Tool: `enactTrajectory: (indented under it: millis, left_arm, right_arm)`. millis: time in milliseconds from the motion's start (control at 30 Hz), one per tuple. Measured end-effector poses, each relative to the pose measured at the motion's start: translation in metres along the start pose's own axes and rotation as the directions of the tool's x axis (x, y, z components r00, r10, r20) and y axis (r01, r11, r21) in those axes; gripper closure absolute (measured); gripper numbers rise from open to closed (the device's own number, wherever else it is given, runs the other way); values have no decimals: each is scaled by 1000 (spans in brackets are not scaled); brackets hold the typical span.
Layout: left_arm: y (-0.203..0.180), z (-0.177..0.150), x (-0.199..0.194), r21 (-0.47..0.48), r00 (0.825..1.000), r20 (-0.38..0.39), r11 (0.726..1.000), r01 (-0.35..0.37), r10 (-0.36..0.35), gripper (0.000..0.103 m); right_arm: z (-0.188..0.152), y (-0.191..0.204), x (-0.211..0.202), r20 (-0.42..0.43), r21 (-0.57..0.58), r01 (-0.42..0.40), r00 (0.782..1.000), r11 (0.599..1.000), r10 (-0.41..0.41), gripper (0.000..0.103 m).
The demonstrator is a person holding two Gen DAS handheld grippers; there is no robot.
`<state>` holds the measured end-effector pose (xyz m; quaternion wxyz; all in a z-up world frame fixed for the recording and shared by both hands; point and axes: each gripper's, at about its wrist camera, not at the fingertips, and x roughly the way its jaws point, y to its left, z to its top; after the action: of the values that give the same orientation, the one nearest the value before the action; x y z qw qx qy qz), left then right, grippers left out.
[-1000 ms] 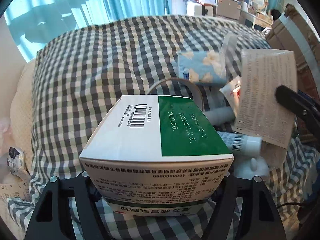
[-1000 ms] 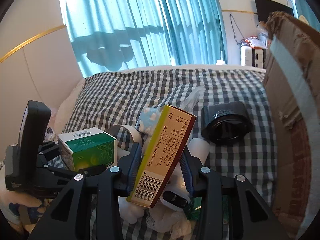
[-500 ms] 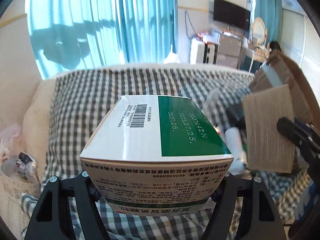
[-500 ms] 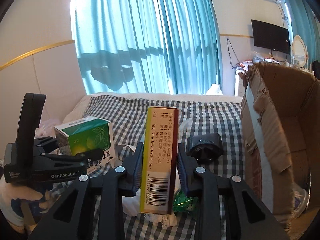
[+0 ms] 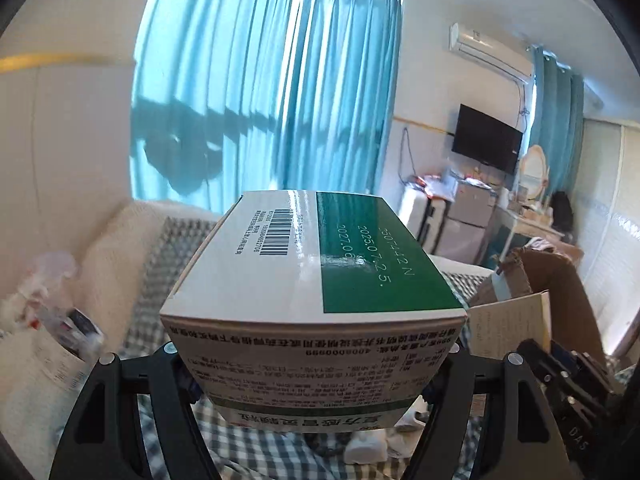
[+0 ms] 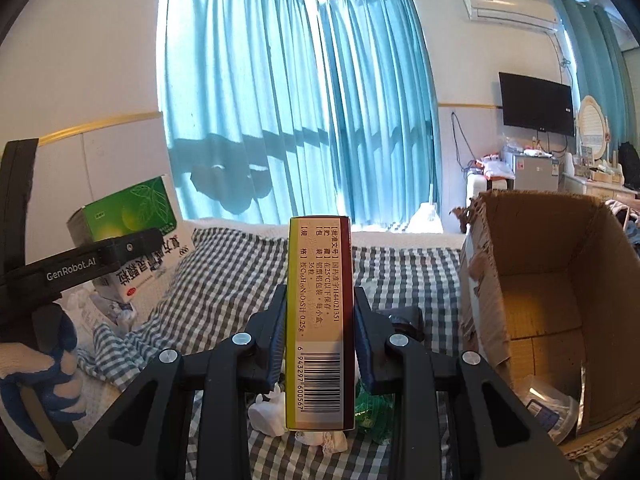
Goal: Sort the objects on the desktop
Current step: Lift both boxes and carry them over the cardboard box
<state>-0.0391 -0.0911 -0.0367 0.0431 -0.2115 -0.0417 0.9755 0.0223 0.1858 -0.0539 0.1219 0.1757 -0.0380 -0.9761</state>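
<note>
My left gripper (image 5: 308,364) is shut on a green and white medicine box (image 5: 312,280), its fingers pressing both side walls, and the box is lifted off the checked cloth (image 5: 176,248). The right wrist view shows the same box (image 6: 132,224) at the left, held high by a gloved hand (image 6: 36,368). My right gripper (image 6: 320,320) is shut on a slim yellow and dark red carton (image 6: 320,300), standing upright between the pads with its barcode facing the camera. The carton's pale printed side (image 5: 512,324) shows at the right of the left wrist view.
An open cardboard box (image 6: 560,280) stands on its side at the right, a clear plastic cup (image 6: 548,404) inside. On the checked cloth (image 6: 224,280) lie a black round object (image 6: 404,316), white tissue crumples (image 6: 272,416) and a green wrapper (image 6: 372,412). Behind are blue curtains.
Both grippers have risen with their boxes, so the views now show curtains and walls. The slim carton has gone from tilted to upright in the right jaws, which narrowed on it.
</note>
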Motion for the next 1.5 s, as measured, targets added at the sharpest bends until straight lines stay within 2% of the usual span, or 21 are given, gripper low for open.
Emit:
enactTrajectory:
  millis: [133,267,400,633,1033,1167,1500]
  left_arm:
    - [-4,8,-19,-4,999,43,1000,13,-12,27]
    - [-15,15,-32,23,996,92,1000,-2,0,27]
    - [-20,16,-48,7,989,148,1000,-13,11,27]
    - [-46,17,-63,74,982,190,997,-13,-1,27]
    - [-95,21,-69,131,979,182,989,68,-91,26]
    - [-109,22,-61,145,982,171,988,55,-80,26]
    - [-145,25,-49,170,975,148,975,140,-166,26]
  right_arm:
    - [9,2,-20,49,-8,2,999,1000,-2,74]
    - [18,5,-38,88,-13,1,996,1000,0,74]
    - [23,8,-56,124,-25,0,992,1000,3,74]
    - [31,6,-83,173,-25,28,985,999,-23,74]
    - [39,-20,-111,224,17,99,969,995,-101,74]
    - [40,-34,-119,239,30,135,961,990,-138,74]
    - [42,-65,-129,247,66,206,945,976,-216,74]
